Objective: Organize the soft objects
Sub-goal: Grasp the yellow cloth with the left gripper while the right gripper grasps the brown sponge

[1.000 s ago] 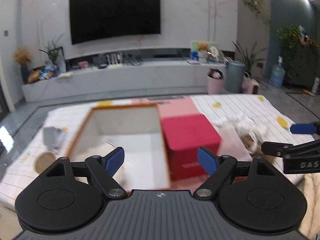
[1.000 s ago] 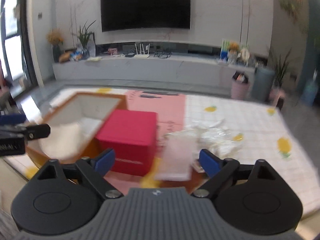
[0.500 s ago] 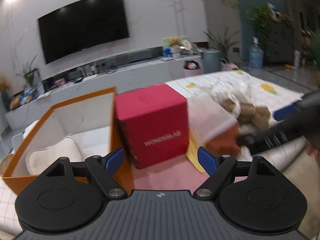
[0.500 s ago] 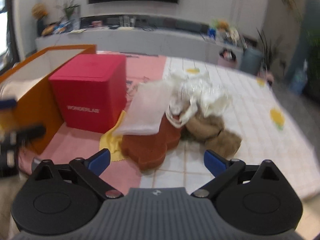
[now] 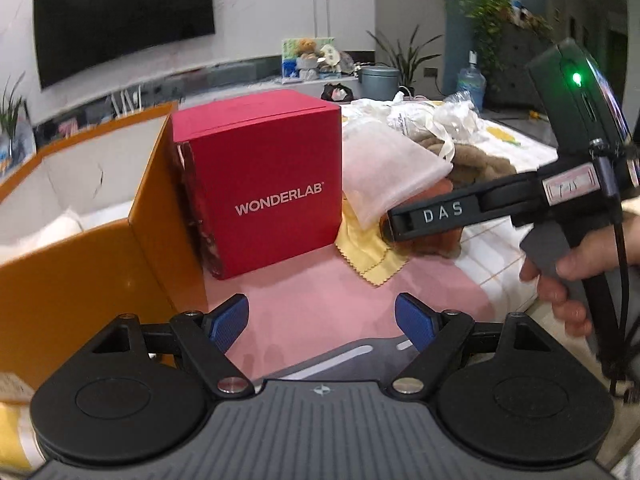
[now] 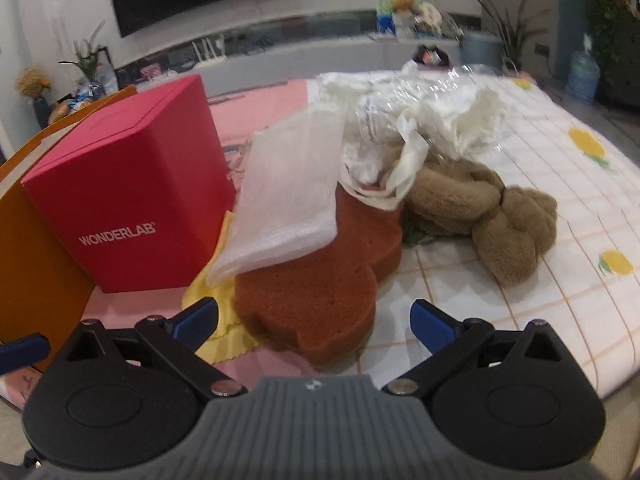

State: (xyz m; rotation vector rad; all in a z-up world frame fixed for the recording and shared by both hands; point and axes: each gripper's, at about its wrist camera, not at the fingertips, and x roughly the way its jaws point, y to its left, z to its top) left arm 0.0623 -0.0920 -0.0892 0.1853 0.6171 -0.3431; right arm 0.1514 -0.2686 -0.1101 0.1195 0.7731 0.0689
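A pile of soft things lies on the table: a rust-brown sponge (image 6: 320, 292), a white foam sheet (image 6: 288, 196) draped over it, a yellow cloth (image 6: 218, 304) under it, crumpled white plastic bags (image 6: 424, 120) and a brown plush toy (image 6: 488, 216). My right gripper (image 6: 314, 320) stands open just short of the sponge, nothing between its fingers. My left gripper (image 5: 320, 320) is open over the pink mat (image 5: 320, 300), in front of the red WONDERLAB box (image 5: 264, 188). The right gripper (image 5: 400, 224) also shows in the left wrist view, its finger against the sponge side.
An orange box (image 5: 80, 272) with white padding inside stands open at the left, touching the red box. A person's hand (image 5: 576, 276) holds the right gripper's handle. The checked tablecloth (image 6: 540, 300) extends to the right. A TV wall and plants lie behind.
Both grippers have sunk toward the table and moved closer to the boxes and the soft pile. The right gripper's jaws spread a little wider early on. Nothing was picked up.
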